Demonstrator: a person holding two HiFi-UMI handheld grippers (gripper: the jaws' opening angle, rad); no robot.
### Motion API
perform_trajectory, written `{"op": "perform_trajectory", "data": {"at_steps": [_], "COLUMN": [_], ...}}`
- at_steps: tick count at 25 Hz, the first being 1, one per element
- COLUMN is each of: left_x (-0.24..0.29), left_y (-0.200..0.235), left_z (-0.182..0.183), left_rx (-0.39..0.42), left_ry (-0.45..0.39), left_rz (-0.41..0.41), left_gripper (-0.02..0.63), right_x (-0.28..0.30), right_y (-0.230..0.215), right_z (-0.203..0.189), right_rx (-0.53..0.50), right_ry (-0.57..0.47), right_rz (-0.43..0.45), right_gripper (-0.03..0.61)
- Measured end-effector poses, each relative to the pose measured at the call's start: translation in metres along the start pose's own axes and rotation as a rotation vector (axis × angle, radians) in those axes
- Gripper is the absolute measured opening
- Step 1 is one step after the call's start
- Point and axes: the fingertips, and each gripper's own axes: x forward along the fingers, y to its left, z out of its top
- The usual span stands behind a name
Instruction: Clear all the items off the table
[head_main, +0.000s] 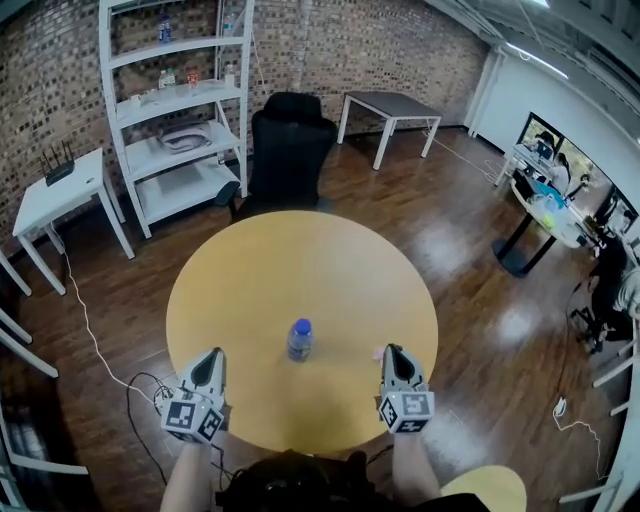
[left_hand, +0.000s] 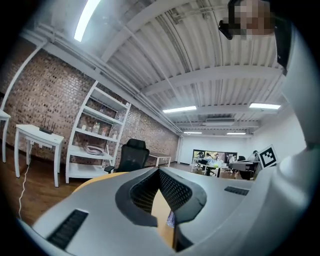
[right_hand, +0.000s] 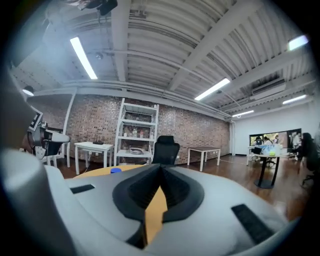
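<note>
1. The left gripper (head_main: 212, 357) is held at the near-left edge of the round yellow table (head_main: 300, 250). Its jaws are closed tip to tip, with nothing between them.
2. A clear water bottle (head_main: 299, 340) with a blue cap stands upright near the table's middle. It is between the two grippers and touches neither.
3. The right gripper (head_main: 393, 352) is held at the near-right edge. Its jaws are pressed together and empty.
</note>
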Motion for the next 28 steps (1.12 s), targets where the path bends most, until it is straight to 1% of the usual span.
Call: {"op": "perform_trajectory", "data": {"at_steps": [4,8,12,15,19,24,28], "left_x": [0.02,0.029,0.035,0.04,0.044,0.043,0.04], "left_y": [-0.02,-0.031,-0.033,-0.041,-0.045,-0.041,-0.037], "left_z": [-0.002,-0.012,-0.014,-0.014,-0.017,-0.011,-0.011], "left_rx": [-0.039,-0.07,-0.079,-0.068,-0.078,-0.07,-0.058], "left_ry": [0.0,0.005,-0.002,0.003,0.006,-0.001,0.011], "left_rz": [-0.084,-0.112,-0.104,-0.109,-0.11,-0.091,-0.072], "left_gripper": [-0.006,-0.006,-0.006,-0.006,-0.006,-0.006,-0.006], "right_x": [-0.021,-0.036,-0.044,-0.048,-0.044,-0.043,-0.044], "right_y": [-0.022,-0.038,-0.045,-0.05,-0.053,-0.055,-0.061], "right_z": [0.018,0.022,0.02,0.02,0.026,0.028,0.022], "right_rx": [0.075,0.109,0.137,0.133,0.128,0.125,0.132], "right_ry": [-0.063,-0.085,-0.098,-0.104,-0.108,-0.104,-0.094], "right_rz": [-0.096,-0.127,-0.1,-0.086,-0.073,-0.072,-0.075], "right_gripper": [0.003,0.002,0.002,0.002,0.002,0.002,0.002]}}
